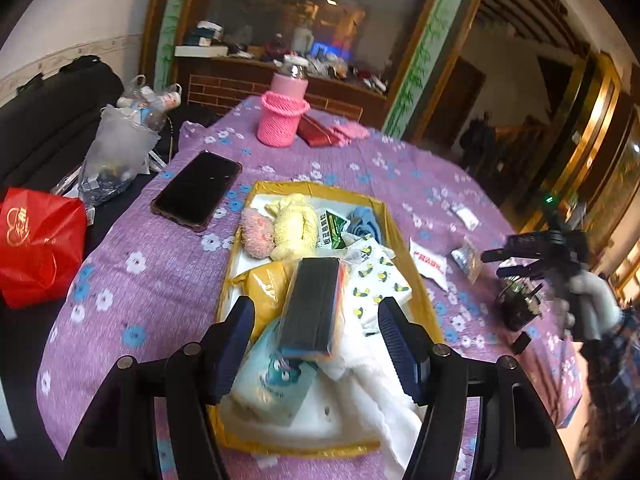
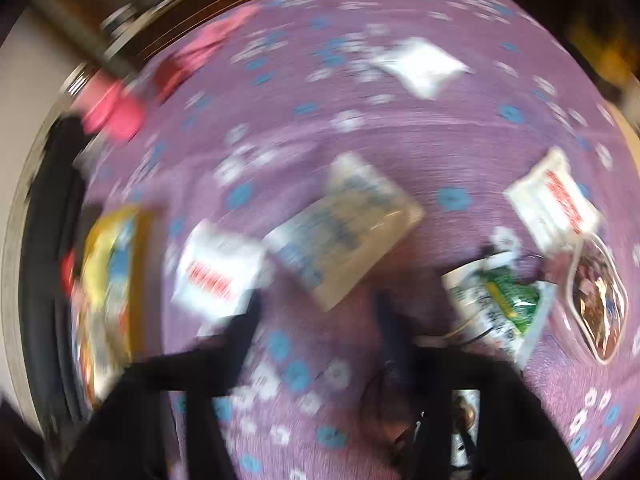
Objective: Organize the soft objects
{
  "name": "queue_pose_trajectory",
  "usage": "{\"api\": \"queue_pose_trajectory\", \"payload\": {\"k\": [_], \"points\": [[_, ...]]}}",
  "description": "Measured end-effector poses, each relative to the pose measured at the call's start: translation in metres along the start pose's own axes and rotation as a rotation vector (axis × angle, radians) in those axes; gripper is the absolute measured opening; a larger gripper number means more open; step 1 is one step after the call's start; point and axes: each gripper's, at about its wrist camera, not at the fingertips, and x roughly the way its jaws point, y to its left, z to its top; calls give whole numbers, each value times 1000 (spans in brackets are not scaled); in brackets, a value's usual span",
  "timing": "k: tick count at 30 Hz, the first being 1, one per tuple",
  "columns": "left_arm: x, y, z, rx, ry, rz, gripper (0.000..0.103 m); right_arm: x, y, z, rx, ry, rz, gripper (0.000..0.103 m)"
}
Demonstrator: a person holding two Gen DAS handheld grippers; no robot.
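A yellow box (image 1: 404,236) sits on the purple flowered tabletop (image 1: 160,280) and is nearly full. At its far end lie a pink puff (image 1: 258,232), a pale yellow plush (image 1: 294,226), a green-and-white packet (image 1: 332,228) and a blue cloth (image 1: 366,220). Nearer are a yellow pouch (image 1: 266,284), a dark sponge block (image 1: 312,304) resting on top of the pile, a bee-print tissue pack (image 1: 380,284), a light blue tissue pack (image 1: 272,380) and a white towel (image 1: 376,392) spilling over the near rim. A phone (image 1: 198,188) lies just left of the box, and a pink knitted cup (image 1: 282,118) stands at the far edge.

The left hand-held gripper (image 1: 316,344) hovers over the near end of the box, pointing along it; its jaws are wide apart on either side of the sponge block and hold nothing.

The right hand-held gripper (image 2: 316,320) is over the tabletop to the right of the box. Its view is heavily blurred; the jaws look spread and empty. Just ahead of it lies a tan pack (image 2: 340,232), with a red-and-white packet (image 2: 218,272) to its left and a green packet (image 2: 500,300) to its right
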Motion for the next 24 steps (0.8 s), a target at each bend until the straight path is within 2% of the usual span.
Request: {"api": "queue_pose_trajectory", "payload": {"k": [4, 9, 10, 11, 13, 15, 18, 21, 24], "points": [[-16, 2, -11, -23, -44, -19, 69, 17, -11, 16, 164, 10, 66, 67], [-19, -2, -18, -6, -50, -32, 69, 40, 12, 34, 126, -35, -33, 66], [-19, -2, -19, -2, -50, -34, 69, 45, 18, 35, 97, -34, -38, 63], [-19, -3, -21, 1, -50, -36, 69, 49, 23, 33, 64, -43, -48, 44], [-20, -1, -24, 7, -52, -42, 69, 50, 31, 30, 2, -59, -57, 37], [-19, 3, -26, 8, -53, -44, 69, 45, 31, 26, -14, -67, -25, 23], [-17, 13, -27, -21, -60, -51, 69, 32, 31, 22, -23, -82, 33, 15], [-14, 24, -28, -59, -64, -53, 69, 18, 39, 18, -45, -110, 71, 15], [-12, 31, -30, -79, -66, -58, 69, 0, 64, 16, -98, -140, 140, 15]]}}
